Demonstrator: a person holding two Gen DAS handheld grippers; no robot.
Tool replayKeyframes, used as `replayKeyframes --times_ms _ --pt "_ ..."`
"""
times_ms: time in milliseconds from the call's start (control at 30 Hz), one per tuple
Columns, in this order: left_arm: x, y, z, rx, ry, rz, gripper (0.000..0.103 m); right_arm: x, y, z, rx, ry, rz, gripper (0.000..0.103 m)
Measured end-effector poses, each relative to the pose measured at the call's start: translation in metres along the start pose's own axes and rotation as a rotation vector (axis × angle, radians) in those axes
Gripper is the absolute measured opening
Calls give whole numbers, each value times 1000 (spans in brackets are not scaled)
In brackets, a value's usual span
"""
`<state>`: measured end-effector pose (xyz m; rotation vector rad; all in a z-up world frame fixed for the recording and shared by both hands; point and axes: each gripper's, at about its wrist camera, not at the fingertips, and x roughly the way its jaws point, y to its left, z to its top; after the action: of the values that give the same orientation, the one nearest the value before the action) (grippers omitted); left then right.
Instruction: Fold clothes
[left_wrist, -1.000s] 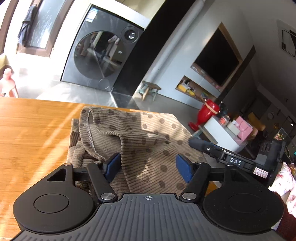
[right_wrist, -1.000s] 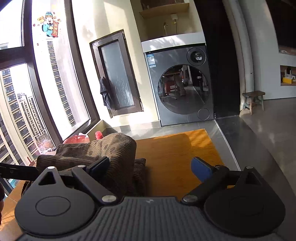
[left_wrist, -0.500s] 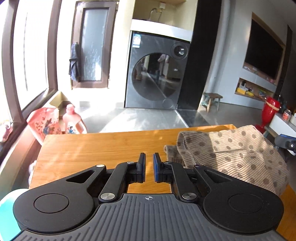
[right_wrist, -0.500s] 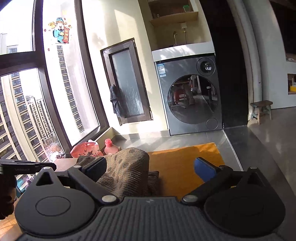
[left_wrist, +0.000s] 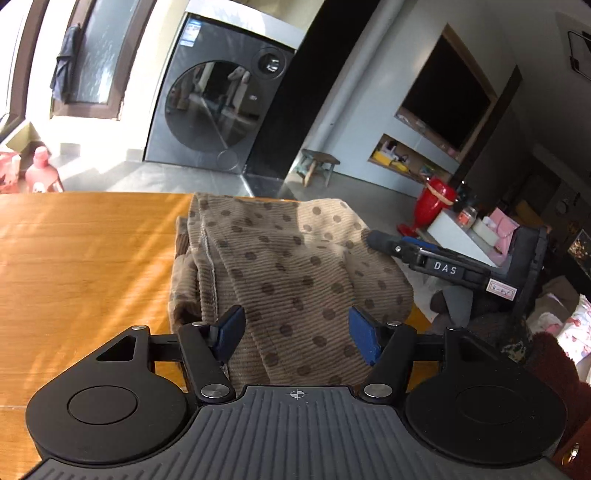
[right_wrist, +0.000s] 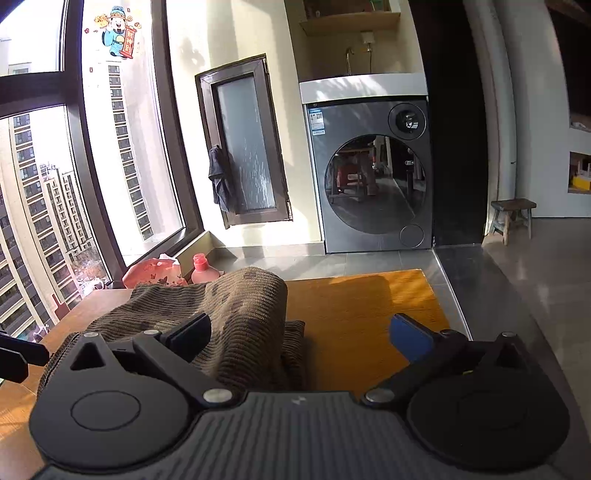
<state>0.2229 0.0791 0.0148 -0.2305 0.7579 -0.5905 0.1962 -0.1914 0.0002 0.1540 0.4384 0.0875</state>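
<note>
my left gripper sits low over the near end of the tan ribbed garment with brown polka dots, its blue-padded fingers spread wide with the cloth bunched in the gap between them. i cannot tell whether either pad actually touches the fabric. the garment lies in a loose, partly folded heap on the orange-brown wooden table, with a stitched hem running along the heap's left side and darker folds tucked under it.

on the garment's right side, in the left wrist view, i see my right gripper from the side, a black tool with "das" printed on it, its tip against the garment's right edge.

from the right wrist camera, my right gripper is also spread wide. its left finger lies against the garment, which humps up in shadow there, while its right finger hangs over bare table, clear of the cloth. nothing is pinched.

beyond the garment, past the far edge of the table, stands a dark grey front-loading washing machine with a round glass door. to the garment's far left, by the window, a pink plastic bottle with a red cap sits on the floor.
</note>
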Motion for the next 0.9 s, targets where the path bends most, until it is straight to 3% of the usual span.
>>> replayKeyframes --times_ms 133,233,400,467,533,633,767,833,900 --pt "8 8 -7 -54 38 -33 64 -12 -9 1 41 -19 -4 103" --pt "12 0 -7 -53 21 -73 60 -18 -12 2 62 -29 -4 103" --pt "14 -10 -4 -17 -31 -44 33 -22 -16 0 86 -28 -8 103" --pt "11 -10 -3 -1 -50 -20 15 -24 -17 0 89 -29 -12 103" --pt "6 -8 -3 15 -81 4 10 -25 -18 0 90 -31 -16 103" --pt "0 -2 -1 49 -110 75 7 -26 -19 1 94 -32 -22 103" --pt "-3 9 -1 100 -103 228 5 -26 -17 2 96 -33 -10 103" --pt "-10 18 1 87 -97 244 5 -25 -14 2 83 -35 0 103" --pt "-19 17 10 83 -130 179 7 -21 -9 5 55 -36 4 103"
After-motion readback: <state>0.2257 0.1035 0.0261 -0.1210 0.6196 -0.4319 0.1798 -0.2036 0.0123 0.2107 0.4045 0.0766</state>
